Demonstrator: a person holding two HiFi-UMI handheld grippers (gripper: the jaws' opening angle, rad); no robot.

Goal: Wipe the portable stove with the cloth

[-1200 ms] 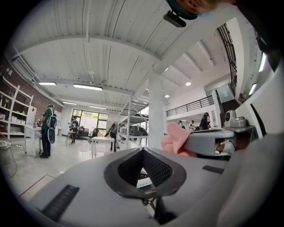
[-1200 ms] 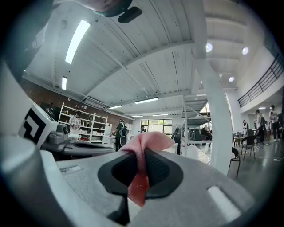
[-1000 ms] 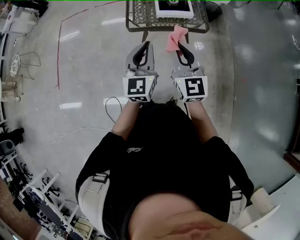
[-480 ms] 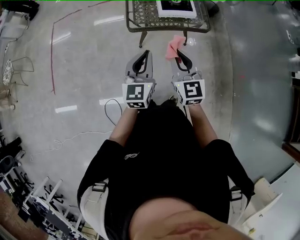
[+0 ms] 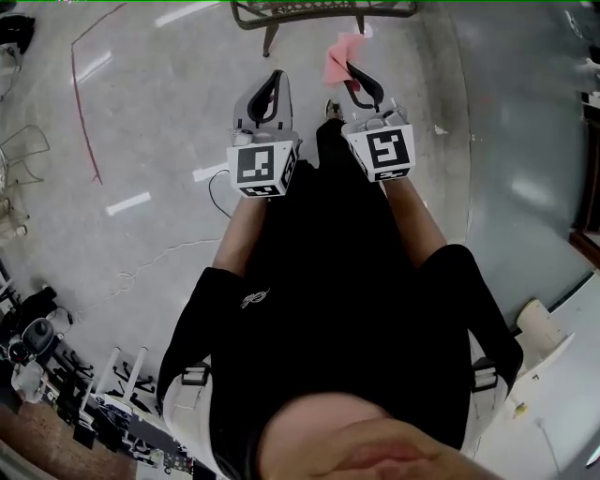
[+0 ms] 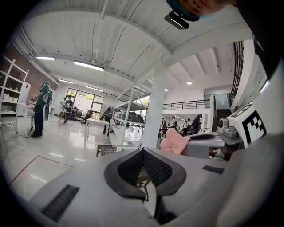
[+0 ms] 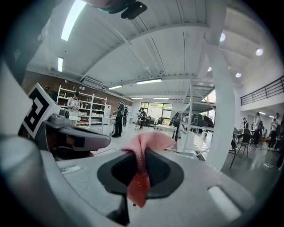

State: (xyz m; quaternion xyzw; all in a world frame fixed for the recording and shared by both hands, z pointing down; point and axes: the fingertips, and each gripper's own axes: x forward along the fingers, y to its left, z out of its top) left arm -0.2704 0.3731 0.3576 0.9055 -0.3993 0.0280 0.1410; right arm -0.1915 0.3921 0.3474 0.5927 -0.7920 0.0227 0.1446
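Note:
My right gripper [image 5: 349, 67] is shut on a pink cloth [image 5: 337, 56], which sticks out past its tips toward the floor. In the right gripper view the cloth [image 7: 148, 141] is pinched between the dark pads [image 7: 157, 166], and the jaws have just been opening a little. My left gripper [image 5: 270, 80] hangs beside it, shut, with nothing between its pads [image 6: 156, 166]. The left gripper view also shows the cloth [image 6: 174, 142] at the right. Only the front edge of the metal mesh table [image 5: 319, 9] remains at the top of the head view. The stove is out of view.
Polished grey floor lies below both grippers, with a red tape line [image 5: 80, 94] at left and a thin cable [image 5: 159, 253]. Racks of gear [image 5: 56, 375] crowd the lower left. A white column [image 7: 222, 111] stands ahead on the right.
Both grippers have sunk and drawn back from the table, which slid to the top edge of the head view. The white stove has left the picture. The cloth stays in the right jaws.

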